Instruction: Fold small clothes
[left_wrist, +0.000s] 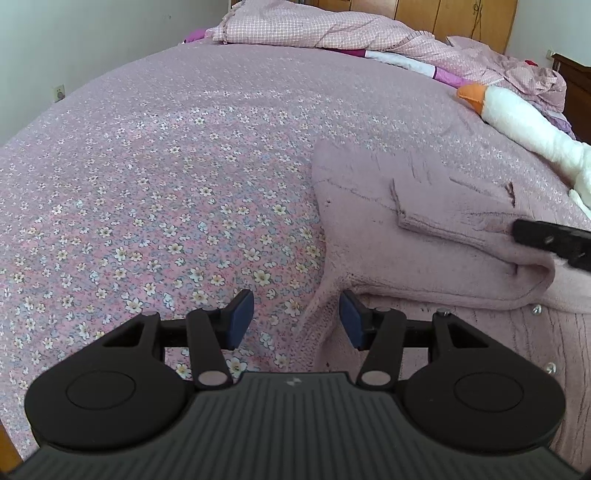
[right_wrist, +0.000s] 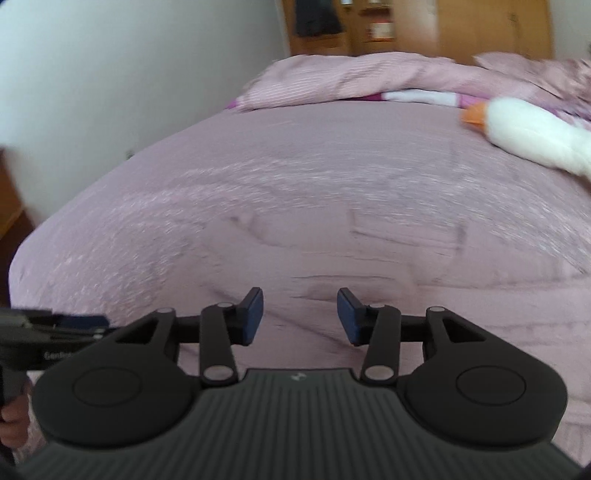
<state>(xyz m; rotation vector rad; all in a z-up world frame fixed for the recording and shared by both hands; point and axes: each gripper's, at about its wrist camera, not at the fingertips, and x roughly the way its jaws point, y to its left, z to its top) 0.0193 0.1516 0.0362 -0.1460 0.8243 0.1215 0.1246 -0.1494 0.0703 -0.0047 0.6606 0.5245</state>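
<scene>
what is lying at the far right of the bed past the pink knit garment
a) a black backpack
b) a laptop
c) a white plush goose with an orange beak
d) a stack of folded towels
c: the left wrist view shows a white plush goose with an orange beak lying on the floral bedspread, beyond the pink knit garment.

My left hand-held gripper was matte black, with a ribbed dark grey body bearing a small pale logo, two round side discs, silver pivot pins and blue pads. My right hand-held gripper looked identical. Partial white lettering marked the left one's side in the right view.
</scene>
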